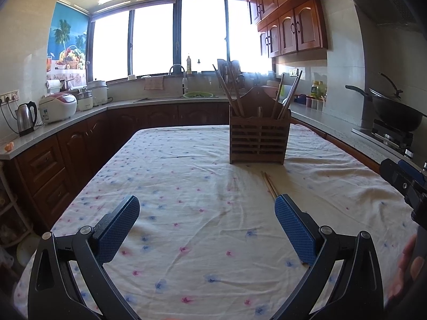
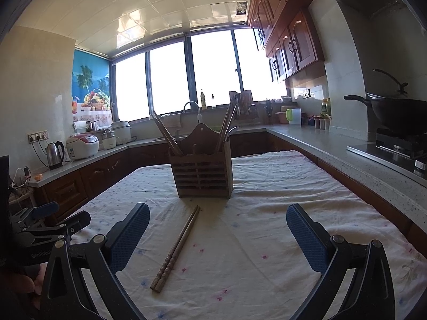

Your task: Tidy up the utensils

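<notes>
Chopsticks (image 2: 176,248), one wooden pair with turned handle ends, are shown lying loose and side by side on the cloth-covered worktop (image 2: 267,240), just short of the slatted wooden utensil holder (image 2: 202,170). Most of the sorting is judged to be done: several chopsticks and what appears to be a metal spoon are already stood upright in the holder's compartments, leaning outward to either side, and only this pair is seen left outside it. The right gripper (image 2: 217,240) is held above the worktop with its blue-padded fingers (image 2: 128,237) spread wide and nothing between them; the pair lies between those fingers, nearer the left-hand one, with the handle ends towards the camera and the tips pointing at the holder. The left gripper (image 1: 206,229) is likewise spread wide and empty; in its view the pair's far ends (image 1: 269,184) are seen just beyond its right-hand finger, the remainder being hidden behind that finger, and the holder (image 1: 257,141) stands further ahead, beyond the same finger. The remaining step is judged to be the lifting of this pair and its placing into a compartment.
</notes>
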